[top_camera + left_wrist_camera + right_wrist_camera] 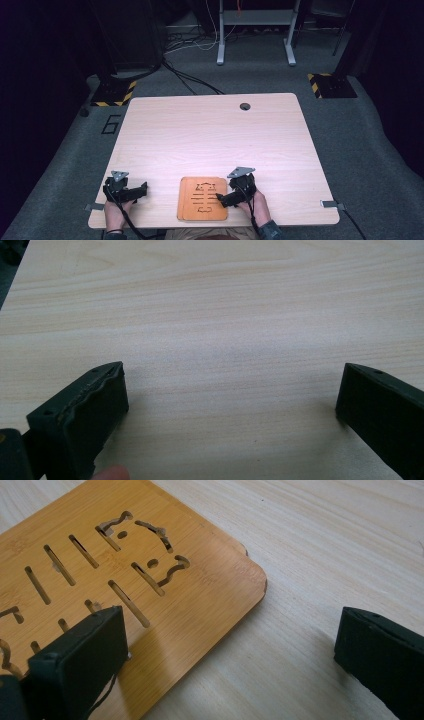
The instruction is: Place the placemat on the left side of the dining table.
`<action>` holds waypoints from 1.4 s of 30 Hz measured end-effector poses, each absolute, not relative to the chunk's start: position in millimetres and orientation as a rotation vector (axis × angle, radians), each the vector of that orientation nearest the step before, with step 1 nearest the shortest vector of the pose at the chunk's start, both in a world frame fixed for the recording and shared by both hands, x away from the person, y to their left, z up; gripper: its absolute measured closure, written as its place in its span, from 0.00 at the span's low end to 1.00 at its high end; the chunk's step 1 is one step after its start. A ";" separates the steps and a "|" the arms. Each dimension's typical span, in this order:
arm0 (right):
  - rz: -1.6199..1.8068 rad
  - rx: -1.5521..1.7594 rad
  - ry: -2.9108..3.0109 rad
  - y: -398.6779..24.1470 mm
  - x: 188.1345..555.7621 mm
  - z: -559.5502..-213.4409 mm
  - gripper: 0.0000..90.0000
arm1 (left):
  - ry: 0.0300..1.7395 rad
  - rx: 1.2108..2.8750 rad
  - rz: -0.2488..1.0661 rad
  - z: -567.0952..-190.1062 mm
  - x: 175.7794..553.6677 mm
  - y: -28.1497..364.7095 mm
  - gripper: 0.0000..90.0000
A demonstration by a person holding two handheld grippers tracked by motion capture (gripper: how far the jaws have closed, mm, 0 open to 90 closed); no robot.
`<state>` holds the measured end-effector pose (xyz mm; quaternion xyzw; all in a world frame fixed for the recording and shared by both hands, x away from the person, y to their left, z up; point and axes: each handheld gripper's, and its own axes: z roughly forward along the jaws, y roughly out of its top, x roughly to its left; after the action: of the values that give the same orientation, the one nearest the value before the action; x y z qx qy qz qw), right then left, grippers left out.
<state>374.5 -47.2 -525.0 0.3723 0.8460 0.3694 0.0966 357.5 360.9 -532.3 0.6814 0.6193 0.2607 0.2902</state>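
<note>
Pale wood table (210,145) on grey carpet (350,130), desk frame (255,30) at 12 o'clock beyond. Orange slotted board (202,198) flat at 6 o'clock near front edge. Left gripper (232,390) at 8 o'clock, jaws spread wide over bare tabletop. Right gripper (232,630) at board's 3 o'clock edge, jaws spread wide, straddling its corner: one over board, other over table.

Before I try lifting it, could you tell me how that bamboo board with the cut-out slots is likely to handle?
The bamboo board looks rigid, so it probably won't flex. It lies flat on the table, so its thin edge may be hard to catch. Its smooth face suggests it would slide if pushed.
</note>
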 end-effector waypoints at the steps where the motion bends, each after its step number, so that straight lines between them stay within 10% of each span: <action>1: 1.093 1.107 2.507 -47.9 374.1 -524.9 0.00 | 1.651 1.818 0.695 -532.3 357.5 360.9 0.00; 42: 1.054 1.118 2.483 -62.3 374.1 -525.1 0.00 | 1.629 1.793 0.658 -526.4 354.6 352.0 0.01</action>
<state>374.1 -62.3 -525.1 0.3804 0.8452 0.3589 0.1107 354.6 352.0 -526.4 0.6788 0.6170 0.2492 0.3106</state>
